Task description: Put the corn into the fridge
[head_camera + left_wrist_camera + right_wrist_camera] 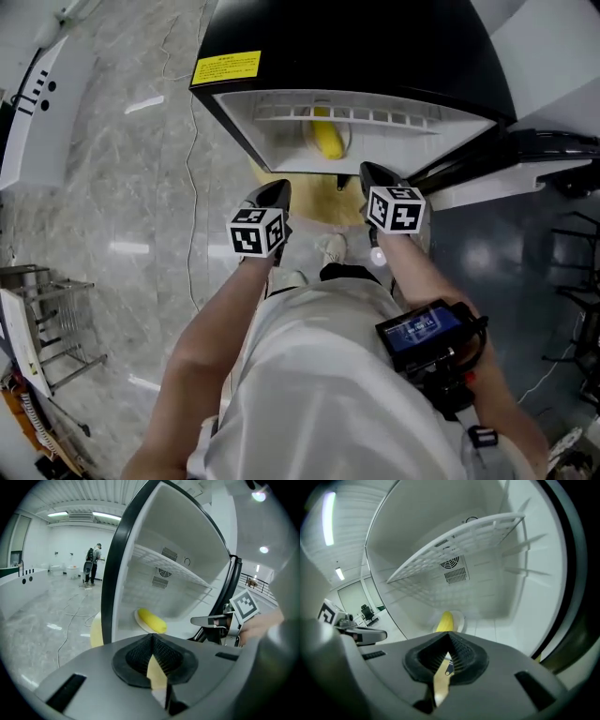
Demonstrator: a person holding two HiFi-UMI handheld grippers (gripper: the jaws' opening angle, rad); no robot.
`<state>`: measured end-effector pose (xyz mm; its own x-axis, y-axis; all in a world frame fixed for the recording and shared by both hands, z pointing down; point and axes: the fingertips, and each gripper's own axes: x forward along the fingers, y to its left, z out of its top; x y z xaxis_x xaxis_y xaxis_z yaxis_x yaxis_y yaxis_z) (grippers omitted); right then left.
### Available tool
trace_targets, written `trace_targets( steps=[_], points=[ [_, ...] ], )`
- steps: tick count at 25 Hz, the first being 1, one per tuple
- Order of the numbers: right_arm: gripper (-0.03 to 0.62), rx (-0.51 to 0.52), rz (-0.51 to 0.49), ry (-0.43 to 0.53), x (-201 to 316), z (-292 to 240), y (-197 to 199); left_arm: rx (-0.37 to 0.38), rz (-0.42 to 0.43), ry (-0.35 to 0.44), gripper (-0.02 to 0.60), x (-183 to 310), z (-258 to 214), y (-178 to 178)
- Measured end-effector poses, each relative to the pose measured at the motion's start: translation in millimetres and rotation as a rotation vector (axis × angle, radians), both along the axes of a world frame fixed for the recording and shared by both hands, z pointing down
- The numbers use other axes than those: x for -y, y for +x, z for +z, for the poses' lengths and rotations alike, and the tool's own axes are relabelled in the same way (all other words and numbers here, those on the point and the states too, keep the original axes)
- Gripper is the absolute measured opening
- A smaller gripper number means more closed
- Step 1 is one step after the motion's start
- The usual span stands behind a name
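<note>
Floor (pixel 103 197): grey marbled tiles at the left, with a thin cable (pixel 190 187) running across them.
Left gripper (pixel 278 190): held just in front of the fridge's opening, at its lower left. Its own view (pixel 151 637) shows the jaws pressed together with nothing between them.
Fridge (pixel 356 47): a black cabinet with a white interior, standing open toward the person.
Wire shelf (pixel 347 115): a white grid spanning the interior above the corn.
Corn (pixel 327 138): a yellow cob lying inside the fridge on a plate (pixel 137 617). The white plate rests on the fridge's bottom surface, under the wire shelf. The corn is apart from both grippers.
Right gripper (pixel 373 172): level with the left gripper, at the lower right of the opening. Its own view (pixel 449 635) shows the jaws closed together and holding nothing.
Device (pixel 427 328): a dark unit with a lit screen, strapped to the person's right forearm.
Door (pixel 525 155): black-edged, standing open at the right.
</note>
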<state>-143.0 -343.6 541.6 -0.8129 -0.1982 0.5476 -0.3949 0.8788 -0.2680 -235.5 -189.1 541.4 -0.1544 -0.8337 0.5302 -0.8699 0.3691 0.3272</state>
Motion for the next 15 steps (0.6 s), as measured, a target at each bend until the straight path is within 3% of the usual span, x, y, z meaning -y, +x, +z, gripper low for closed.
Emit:
trace_targets(
  steps=[9,15],
  points=[
    [0.006,0.086,-0.010,0.013,-35.4,-28.6,26.8,-0.010,0.093,0.090,0.006,-18.4,-19.5,33.5],
    [0.006,0.161,-0.022,-0.020,-62.1,-46.1,51.0,-0.009,0.152,0.108,0.006,-37.8,-24.0,64.7]
  ],
)
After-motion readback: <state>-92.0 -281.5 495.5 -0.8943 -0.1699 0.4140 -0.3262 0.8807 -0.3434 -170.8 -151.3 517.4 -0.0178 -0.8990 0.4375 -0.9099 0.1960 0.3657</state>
